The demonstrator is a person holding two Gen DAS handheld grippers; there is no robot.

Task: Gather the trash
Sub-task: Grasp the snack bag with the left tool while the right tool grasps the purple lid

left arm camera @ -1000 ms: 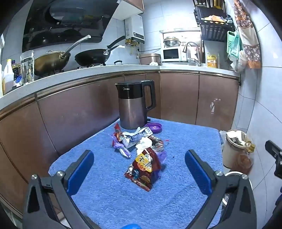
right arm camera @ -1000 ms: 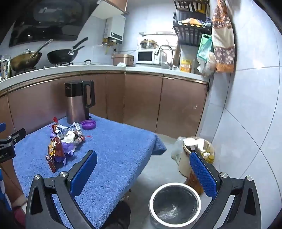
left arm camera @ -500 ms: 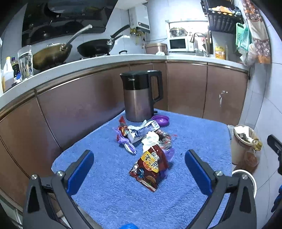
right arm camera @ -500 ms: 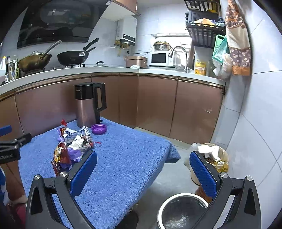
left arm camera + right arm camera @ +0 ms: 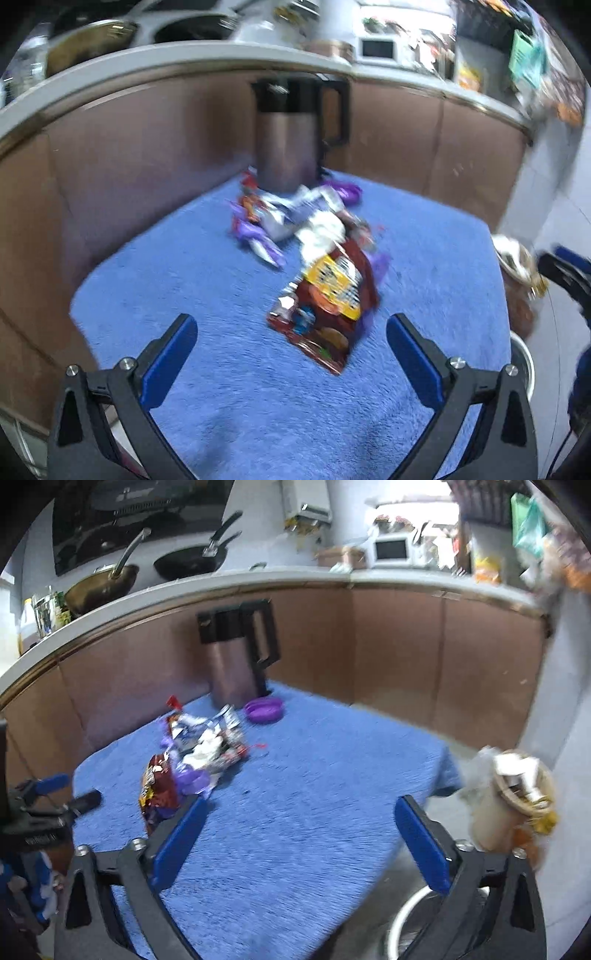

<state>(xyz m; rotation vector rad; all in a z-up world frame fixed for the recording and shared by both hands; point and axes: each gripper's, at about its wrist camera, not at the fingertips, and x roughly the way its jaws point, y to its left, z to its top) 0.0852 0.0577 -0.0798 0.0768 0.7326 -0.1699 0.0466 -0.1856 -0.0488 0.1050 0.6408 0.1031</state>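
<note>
Both grippers, left gripper [image 5: 291, 332] and right gripper [image 5: 301, 816], jaws apart and empty, hover near wrapper pile [image 5: 317, 251] on blue cloth [image 5: 192, 280].

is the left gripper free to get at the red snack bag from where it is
Probably yes. The left gripper is open and empty, and the red snack bag lies just ahead between its fingers on the blue cloth, with nothing in between.

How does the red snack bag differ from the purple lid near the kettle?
The red snack bag is a crinkled, multicoloured wrapper with a yellow label; the purple lid is a plain round disc. The bag lies nearest the left gripper, at the front of the trash pile; the lid sits apart, beside the kettle. Both rest on the blue towel.
</note>
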